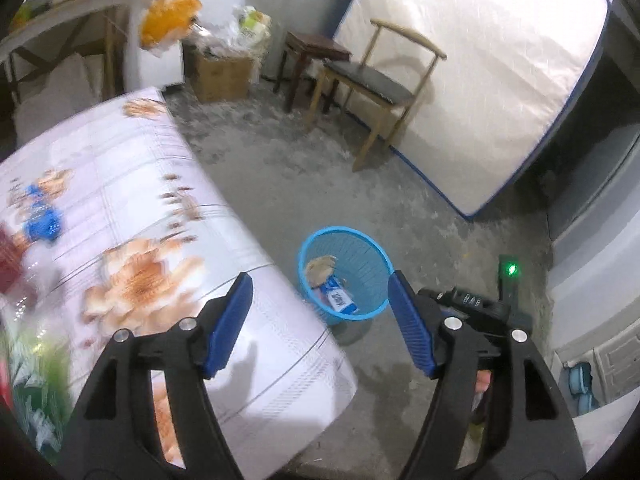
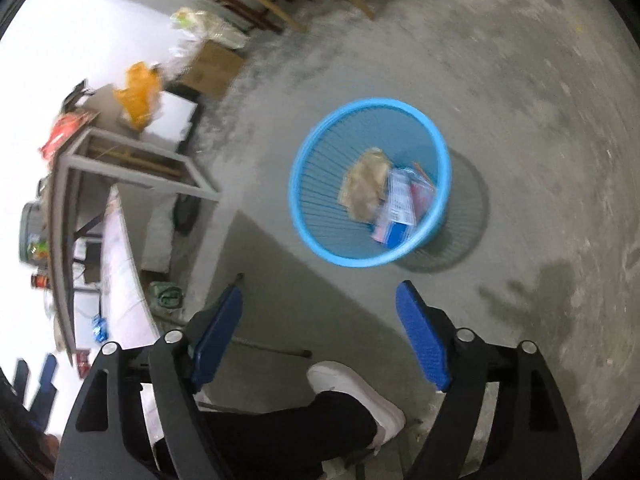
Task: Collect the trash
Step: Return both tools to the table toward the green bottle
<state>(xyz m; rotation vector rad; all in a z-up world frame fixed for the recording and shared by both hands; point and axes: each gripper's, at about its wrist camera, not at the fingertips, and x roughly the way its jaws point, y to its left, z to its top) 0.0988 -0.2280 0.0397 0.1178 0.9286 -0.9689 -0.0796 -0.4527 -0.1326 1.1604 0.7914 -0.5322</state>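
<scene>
Both tools [image 1: 320,316] [image 2: 320,320] agape (nothing gripped), above blue basket [image 2: 304,216] w/ prob. wrappers [image 2: 400,200].

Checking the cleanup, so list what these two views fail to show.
- Left wrist view: blue wrapper and green packet on the bed, too blurred to identify.
- Both views: bottom of the bin, covered by crumpled paper and packets.
- Right wrist view: shelf items, small and blurred.

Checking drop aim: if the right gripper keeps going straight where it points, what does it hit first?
Probably bare floor just short of the blue basket; nothing lies between the open fingers. The basket sits slightly further along the line, though fisheye depth is unclear.
</scene>
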